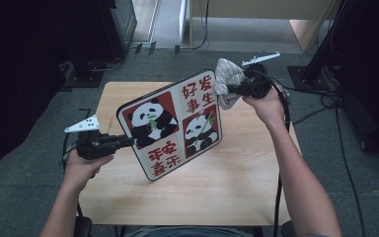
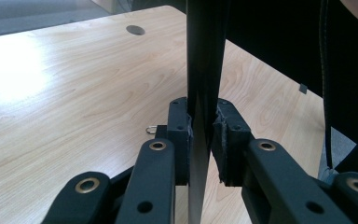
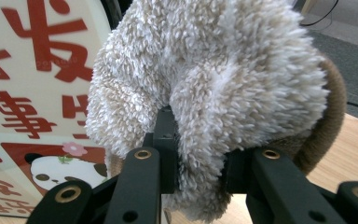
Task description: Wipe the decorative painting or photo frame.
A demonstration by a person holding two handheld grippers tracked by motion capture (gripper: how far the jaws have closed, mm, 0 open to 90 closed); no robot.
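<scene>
Wiping the panda board calls for a steady hold from one side and light, even strokes from the other. The left gripper should keep its pinch low on the board's edge so the panel stays propped upright above the wooden table without twisting; in the left gripper view its pads press from both sides on the thin dark edge rising straight ahead of them. The right gripper is clamped on a fluffy cream cloth, which bulges up and over its jaws, with the board's printed face just beside the wad. My judgement is that the cloth should meet the top corner flat and sweep down the face, pushing no harder than the left pinch can resist, or the board may pivot or slip
</scene>
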